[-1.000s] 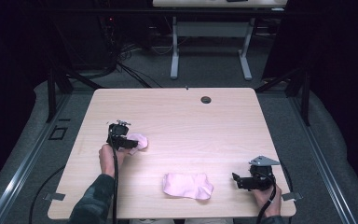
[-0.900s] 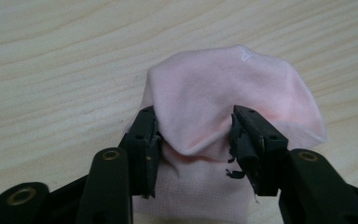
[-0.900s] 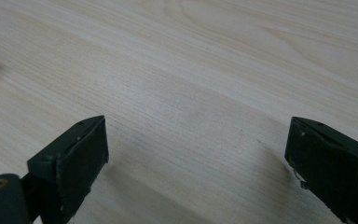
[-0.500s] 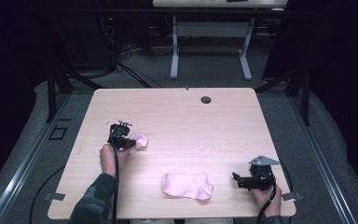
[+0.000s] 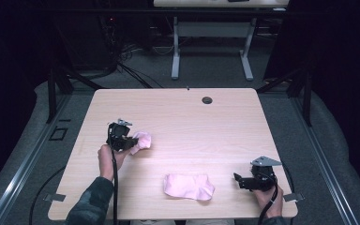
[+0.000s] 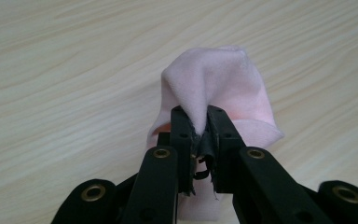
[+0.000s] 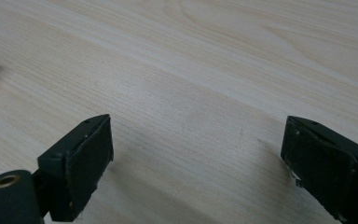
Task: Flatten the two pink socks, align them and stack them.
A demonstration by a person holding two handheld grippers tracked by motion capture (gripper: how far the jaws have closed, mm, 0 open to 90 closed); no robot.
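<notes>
The left gripper [image 5: 132, 143] was clamped on a small pink sock [image 5: 142, 139] at the left middle of the wooden table [image 5: 225, 126]. Its jaws had just been closing, and in the left gripper view a fold of the pink fabric [image 6: 219, 88] was pinched tight between them, the rest of the sock bunched up beyond the tips. Whether the cloth was already clear of the tabletop was hard to judge from above; it looked at most barely raised. A second pink sock [image 5: 188, 186] lay flat near the front edge, a little left of the right gripper [image 5: 240, 180] and apart from it. That gripper rested low at the near right corner with its jaws wide apart and nothing between them, the bare wood showing between the pads [image 7: 81, 168] in its own view.

As for progress, the work seemed to be at an early stage: one sock had been grasped, the other was untouched. Bringing the two together, pairing or folding them, all appeared to be left to do. A dark grommet [image 5: 207, 100] sat near the far edge, away from everything.
</notes>
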